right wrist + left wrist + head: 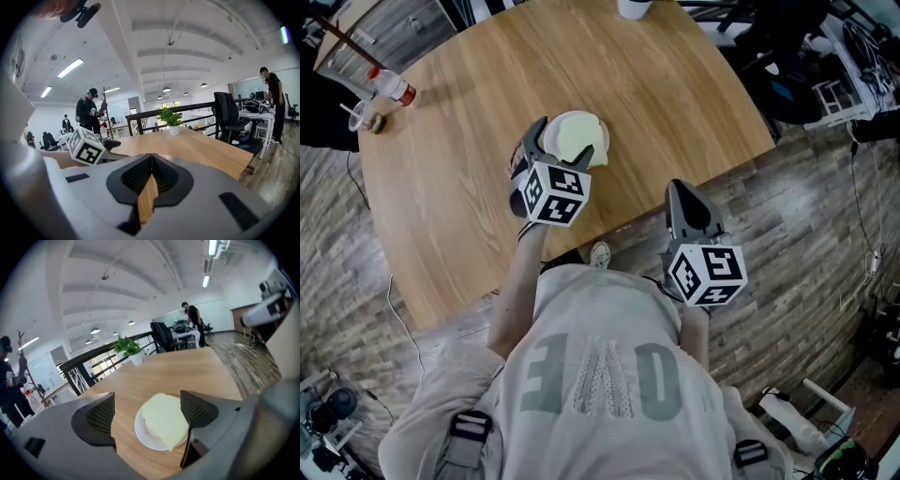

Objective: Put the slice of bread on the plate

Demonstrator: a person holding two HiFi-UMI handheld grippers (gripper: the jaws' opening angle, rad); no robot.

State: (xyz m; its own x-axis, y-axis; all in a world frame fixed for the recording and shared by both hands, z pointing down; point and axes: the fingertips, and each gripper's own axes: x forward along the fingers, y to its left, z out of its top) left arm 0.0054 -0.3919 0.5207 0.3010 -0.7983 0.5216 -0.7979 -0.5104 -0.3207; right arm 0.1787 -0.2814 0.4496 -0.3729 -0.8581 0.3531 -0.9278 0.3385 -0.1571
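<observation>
Your left gripper (147, 409) holds its jaws wide apart, gripping nothing. The pale square slice of bread (164, 420) lies below them on the round white plate (142, 435), on the wooden table (187, 371). Your right gripper (151, 177) is closed and empty.

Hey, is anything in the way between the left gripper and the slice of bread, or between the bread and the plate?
Nothing visible. The slice of bread already lies on the plate, one corner hanging over the near rim. The left gripper is right over it, jaws wide apart, with only open air between them and the bread.
</observation>
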